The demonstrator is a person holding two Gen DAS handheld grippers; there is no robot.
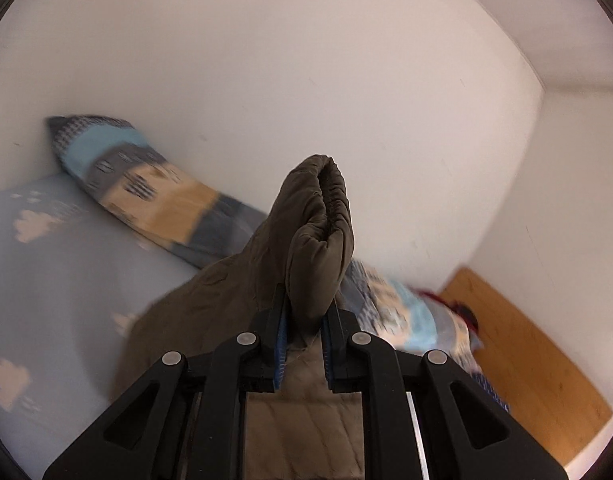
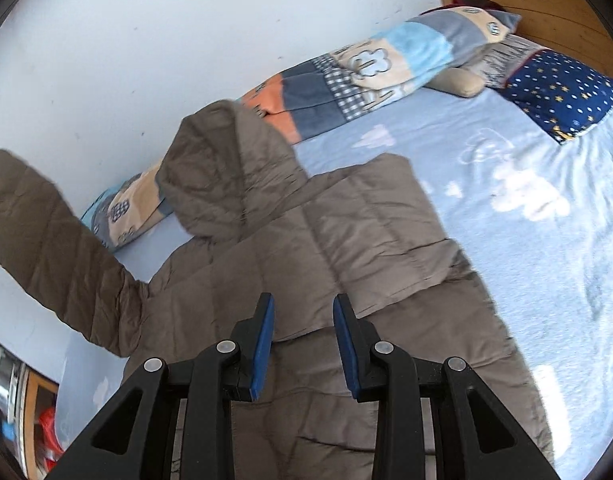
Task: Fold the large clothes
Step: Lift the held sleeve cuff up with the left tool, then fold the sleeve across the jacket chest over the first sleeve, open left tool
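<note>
In the left wrist view, our left gripper [image 1: 304, 312] pinches the elastic cuff of the brown quilted hooded jacket [image 1: 318, 232], lifting that sleeve above the light blue cloud-print bed sheet [image 1: 58, 280]. In the right wrist view, our right gripper [image 2: 303, 312] is spread apart, holding nothing, above the jacket [image 2: 306, 240], which lies on the sheet [image 2: 526, 220] with its hood toward the patchwork blanket roll [image 2: 346, 76].

Jacket [image 2: 306, 240] hem (behind tongs) hidden

brown hooded puffer jacket [image 2: 306, 264] | spread out | one sleeve [image 2: 54, 248] raised
</note>
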